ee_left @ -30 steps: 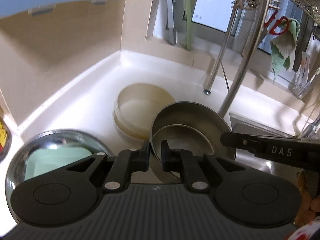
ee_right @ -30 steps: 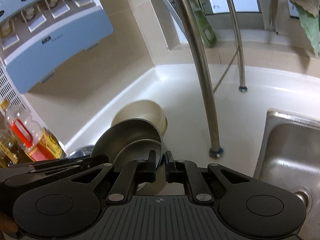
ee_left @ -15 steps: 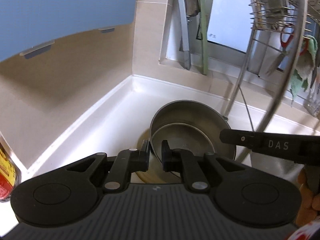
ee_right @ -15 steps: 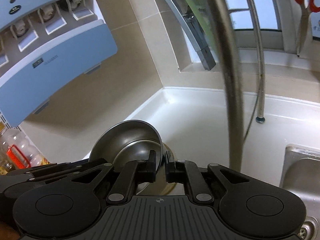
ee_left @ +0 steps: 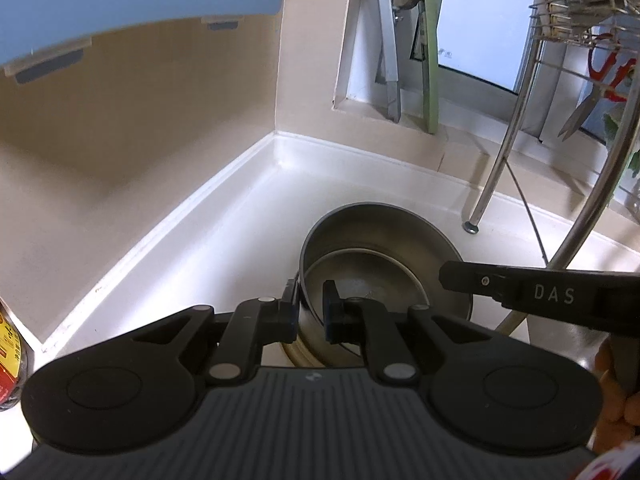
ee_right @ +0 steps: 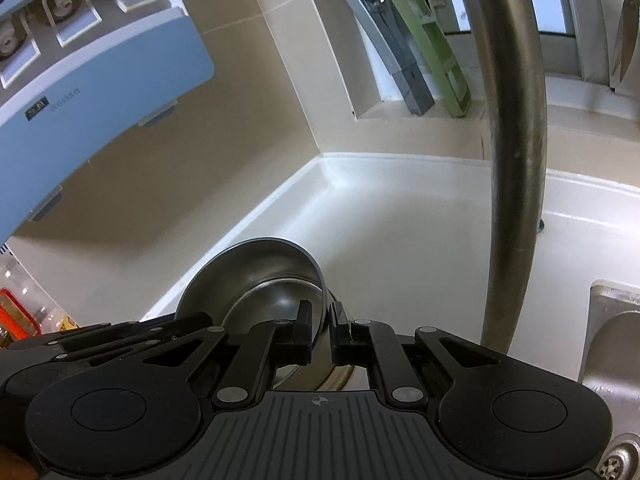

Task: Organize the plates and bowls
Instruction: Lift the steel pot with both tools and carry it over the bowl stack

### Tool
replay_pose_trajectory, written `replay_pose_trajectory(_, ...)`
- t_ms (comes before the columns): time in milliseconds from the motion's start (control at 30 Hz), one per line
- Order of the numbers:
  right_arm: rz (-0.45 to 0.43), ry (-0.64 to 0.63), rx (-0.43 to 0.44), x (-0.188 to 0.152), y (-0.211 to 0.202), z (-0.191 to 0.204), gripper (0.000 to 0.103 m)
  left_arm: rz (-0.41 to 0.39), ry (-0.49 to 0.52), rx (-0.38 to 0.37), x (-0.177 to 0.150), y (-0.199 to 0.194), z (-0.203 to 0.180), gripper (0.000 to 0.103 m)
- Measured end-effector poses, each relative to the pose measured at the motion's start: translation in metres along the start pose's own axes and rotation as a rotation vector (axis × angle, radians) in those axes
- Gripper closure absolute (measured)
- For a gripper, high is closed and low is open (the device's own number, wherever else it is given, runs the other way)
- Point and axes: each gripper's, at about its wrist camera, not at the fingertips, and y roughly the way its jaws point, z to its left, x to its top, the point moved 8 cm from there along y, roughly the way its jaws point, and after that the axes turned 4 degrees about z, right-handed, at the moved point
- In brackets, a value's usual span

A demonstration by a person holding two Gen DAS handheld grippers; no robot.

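A steel bowl [ee_left: 384, 236] with a smaller steel bowl [ee_left: 372, 272] nested in it is held between both grippers. My left gripper [ee_left: 311, 300] is shut on its near left rim. My right gripper [ee_right: 322, 320] is shut on its right rim; its arm [ee_left: 540, 292] shows at right in the left wrist view. The steel bowl also shows in the right wrist view [ee_right: 256, 268]. A beige bowl [ee_left: 300, 350] lies directly under the steel bowls, mostly hidden; its rim shows in the right wrist view [ee_right: 340, 374].
The white counter [ee_left: 248, 240] runs into a tiled corner. Dish rack legs [ee_left: 492, 176] stand at right, one close to the right gripper [ee_right: 516, 160]. A steel sink [ee_right: 612, 344] is at far right. A bottle [ee_left: 10, 360] stands at left.
Both grippers carried the steel bowls over the beige bowl, which is now almost hidden beneath them. The large steel bowl at left has left the view.
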Motion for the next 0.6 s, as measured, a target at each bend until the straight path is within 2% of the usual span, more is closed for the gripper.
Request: replay_pose_trajectory(600,0.054,0.041,0.004,0.004,0.025,-0.01,0.094,0.033,0.006,0.028,0.002,0.018,-0.001,0.092)
